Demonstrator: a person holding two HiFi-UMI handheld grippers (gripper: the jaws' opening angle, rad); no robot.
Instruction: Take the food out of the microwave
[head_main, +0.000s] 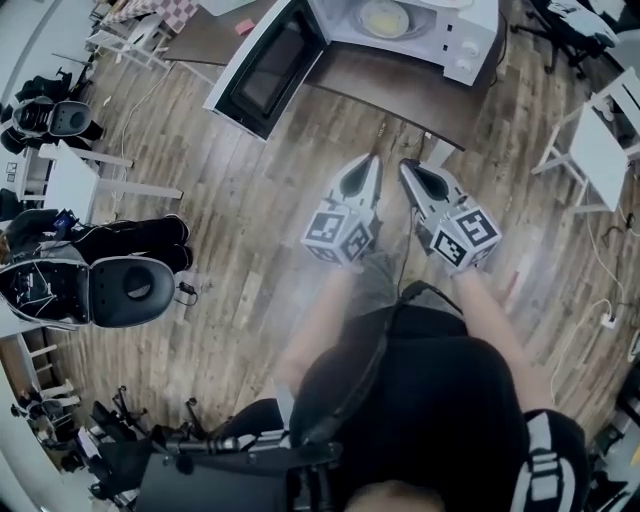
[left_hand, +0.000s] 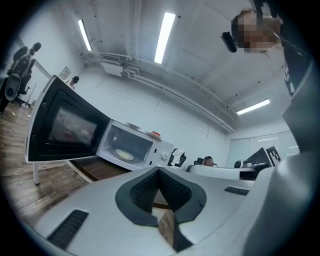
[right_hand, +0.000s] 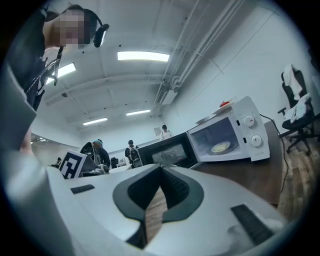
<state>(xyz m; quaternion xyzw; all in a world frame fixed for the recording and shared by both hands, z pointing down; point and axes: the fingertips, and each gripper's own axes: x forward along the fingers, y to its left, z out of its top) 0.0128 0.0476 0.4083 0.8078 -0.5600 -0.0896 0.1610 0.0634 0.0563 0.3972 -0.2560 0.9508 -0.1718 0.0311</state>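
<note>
A white microwave (head_main: 468, 42) stands on a dark brown table (head_main: 372, 86) with its door (head_main: 268, 72) swung wide open to the left. Inside, a plate of pale yellow food (head_main: 385, 18) lies on the turntable; the same food (left_hand: 124, 155) (right_hand: 220, 147) shows in both gripper views. My left gripper (head_main: 370, 162) and right gripper (head_main: 407, 166) hover side by side over the wooden floor, short of the table and pointing level at the microwave. The left gripper (left_hand: 159, 172) has its jaws together and nothing in them. So does the right gripper (right_hand: 161, 170).
A black office chair (head_main: 125, 290) and a white desk (head_main: 70, 180) stand to the left. White folding tables (head_main: 600, 150) are to the right, and a cable (head_main: 600, 310) lies on the floor. People (right_hand: 131, 150) stand far back in the room.
</note>
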